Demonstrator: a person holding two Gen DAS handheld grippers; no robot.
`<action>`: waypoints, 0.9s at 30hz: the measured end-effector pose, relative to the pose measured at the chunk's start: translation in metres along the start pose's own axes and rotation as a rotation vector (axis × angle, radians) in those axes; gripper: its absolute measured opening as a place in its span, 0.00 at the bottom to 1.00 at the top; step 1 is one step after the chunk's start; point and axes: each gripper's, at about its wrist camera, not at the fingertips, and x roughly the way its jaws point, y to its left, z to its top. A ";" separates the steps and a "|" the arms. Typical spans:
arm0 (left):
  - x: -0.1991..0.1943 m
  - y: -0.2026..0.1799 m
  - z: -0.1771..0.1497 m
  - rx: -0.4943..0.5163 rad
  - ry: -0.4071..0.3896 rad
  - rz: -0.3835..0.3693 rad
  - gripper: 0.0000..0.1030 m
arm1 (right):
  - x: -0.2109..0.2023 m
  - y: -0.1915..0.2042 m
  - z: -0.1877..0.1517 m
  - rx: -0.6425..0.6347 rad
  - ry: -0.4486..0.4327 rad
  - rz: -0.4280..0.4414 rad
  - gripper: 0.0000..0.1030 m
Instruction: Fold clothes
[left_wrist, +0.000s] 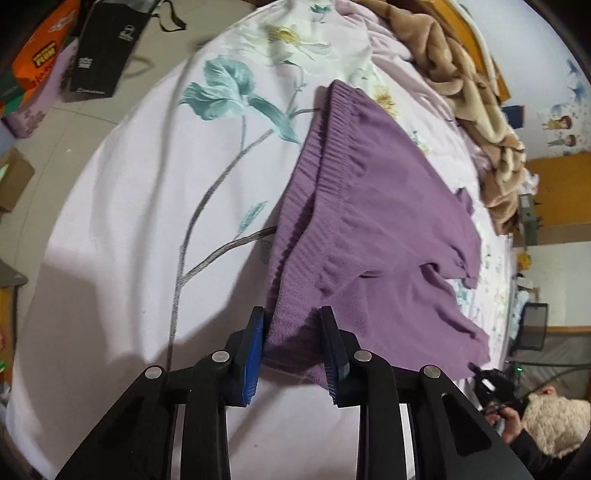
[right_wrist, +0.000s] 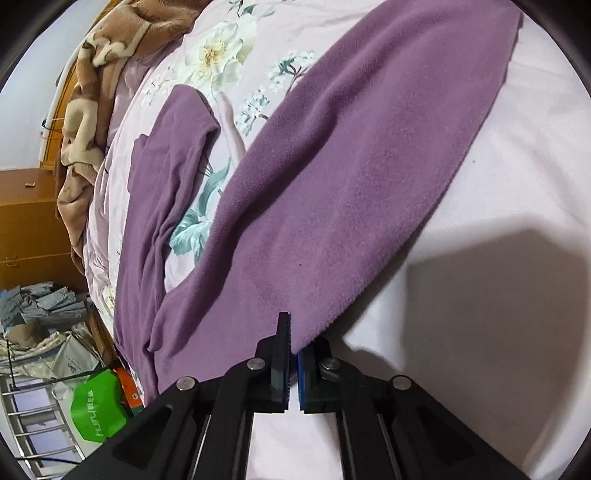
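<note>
Your left gripper has the waistband corner of the purple fleece trousers between its blue pads — the jaws stand partly apart with a thick bunch of fabric filling the gap, and both pads press on it. From that grip the ribbed waistband runs away across the floral bedsheet, and the rest of the garment spreads to the right of it.

Your right gripper is closed all the way on the hem edge of one trouser leg — the purple fleece trousers enter the jaws at the tips, pinched thin between the two pads. That leg runs away from the jaws, lying flat on the floral bedsheet. The other leg lies to its left, narrower and creased lengthwise, with printed flowers showing in the gap between the two.

Fabric: matte purple fleece, soft nap, ribbed elastic at the waist. Beyond the trousers a brown blanket is heaped along the far side of the sheet.
</note>
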 end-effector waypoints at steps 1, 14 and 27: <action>-0.001 -0.005 0.000 0.013 0.005 0.030 0.28 | -0.004 0.003 -0.001 -0.001 -0.004 -0.002 0.02; 0.000 -0.010 0.021 -0.024 0.076 0.245 0.32 | -0.017 -0.003 0.001 0.047 0.009 -0.104 0.19; 0.005 -0.105 0.016 0.059 -0.029 0.312 0.36 | -0.095 -0.024 0.131 -0.158 -0.283 -0.240 0.28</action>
